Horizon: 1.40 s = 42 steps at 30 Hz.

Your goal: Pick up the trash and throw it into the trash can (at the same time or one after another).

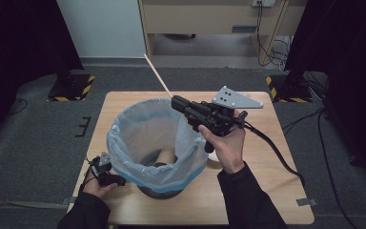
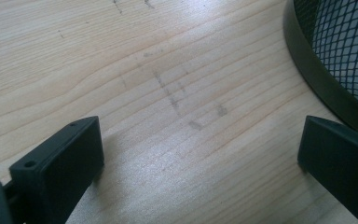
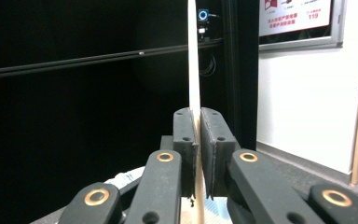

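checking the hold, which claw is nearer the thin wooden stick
Right. The right claw is shut on the thin wooden stick above the lined black mesh bin; the left claw rests open on the table by the bin's base.

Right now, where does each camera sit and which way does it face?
High view: above the person's side, looking forward and down on the table, the lined bin, both forearms, the left gripper and the right gripper.
Left gripper view: low over the table, past its open jaws to the bin's mesh wall.
Right gripper view: level, toward a dark wall, jaws shut on a stick.
Shared: the stick and the bin.
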### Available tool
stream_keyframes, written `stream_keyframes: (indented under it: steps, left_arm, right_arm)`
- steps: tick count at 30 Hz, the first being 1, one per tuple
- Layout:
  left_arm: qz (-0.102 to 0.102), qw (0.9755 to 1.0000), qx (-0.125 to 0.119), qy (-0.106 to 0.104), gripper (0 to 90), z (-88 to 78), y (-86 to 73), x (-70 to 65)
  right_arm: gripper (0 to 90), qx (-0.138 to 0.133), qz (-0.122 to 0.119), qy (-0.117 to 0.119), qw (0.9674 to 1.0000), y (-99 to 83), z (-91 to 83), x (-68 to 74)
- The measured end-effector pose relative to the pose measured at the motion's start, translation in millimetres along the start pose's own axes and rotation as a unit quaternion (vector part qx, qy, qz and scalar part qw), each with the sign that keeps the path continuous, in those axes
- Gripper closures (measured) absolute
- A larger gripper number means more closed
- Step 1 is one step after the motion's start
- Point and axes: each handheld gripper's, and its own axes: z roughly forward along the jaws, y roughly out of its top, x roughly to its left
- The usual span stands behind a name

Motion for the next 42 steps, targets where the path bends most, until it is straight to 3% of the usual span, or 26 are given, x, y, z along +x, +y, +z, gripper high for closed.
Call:
stream_keyframes:
  steps: [5,12,15,16,18,19,22,24,27,28,31,33,36,37,38,42]
  left_arm:
    - [0.000,1.0000,0.000,0.000,0.0,0.0,0.0,0.0]
    - [0.000,1.0000,0.000,0.000,0.0,0.0,0.0,0.0]
    - [0.000,1.0000,0.000,0.000,0.0,0.0,0.0,0.0]
    - [0.000,1.0000,0.000,0.000,0.0,0.0,0.0,0.0]
    - [0.000,1.0000,0.000,0.000,0.0,0.0,0.0,0.0]
    - [0.000,1.0000,0.000,0.000,0.0,0.0,0.0,0.0]
    - [0.000,1.0000,0.000,0.000,0.0,0.0,0.0,0.0]
    - [0.000,1.0000,0.000,0.000,0.0,0.0,0.0,0.0]
    - [0.000,1.0000,0.000,0.000,0.0,0.0,0.0,-0.1]
    - [0.000,1.0000,0.000,0.000,0.0,0.0,0.0,-0.1]
    - [0.000,1.0000,0.000,0.000,0.0,0.0,0.0,-0.1]
    - [0.000,1.0000,0.000,0.000,0.0,0.0,0.0,0.0]
    - [0.000,1.0000,0.000,0.000,0.0,0.0,0.0,0.0]
    - [0.000,1.0000,0.000,0.000,0.0,0.0,0.0,0.0]
    - [0.000,1.0000,0.000,0.000,0.0,0.0,0.0,0.0]
    - [0.000,1.0000,0.000,0.000,0.0,0.0,0.0,-0.1]
  right_arm:
    - [75.2,0.011,-0.004,-0.001,0.9999,-4.6,4.9,0.0]
    - [64.1,-0.010,-0.016,-0.036,0.9992,7.2,-9.9,-7.5]
    - [61.0,-0.021,-0.010,-0.053,0.9983,11.9,-21.5,-18.0]
    - [59.6,-0.029,-0.006,-0.070,0.9971,13.2,-32.6,-27.9]
    - [58.6,-0.030,-0.005,-0.077,0.9966,13.0,-36.4,-31.3]
    - [55.9,-0.030,-0.002,-0.097,0.9948,9.9,-47.8,-42.5]
    - [51.9,-0.026,0.005,-0.125,0.9919,1.1,-63.4,-58.4]
    - [51.4,-0.023,0.007,-0.130,0.9912,-1.9,-67.1,-62.8]
    - [47.3,-0.005,0.022,-0.166,0.9860,-24.1,-86.3,-86.6]
    - [47.3,-0.005,0.022,-0.166,0.9860,-24.1,-86.3,-86.6]
    - [43.9,0.015,0.040,-0.197,0.9794,-51.8,-99.2,-109.0]
    - [43.2,0.020,0.043,-0.203,0.9780,-57.7,-101.1,-113.2]
    - [41.8,0.047,0.056,-0.225,0.9715,-84.1,-107.4,-129.9]
    - [39.9,0.071,0.064,-0.236,0.9670,-97.0,-108.7,-140.2]
    - [39.9,0.071,0.064,-0.236,0.9670,-97.0,-108.7,-140.2]
    - [38.4,0.097,0.072,-0.248,0.9611,-117.3,-108.7,-153.4]
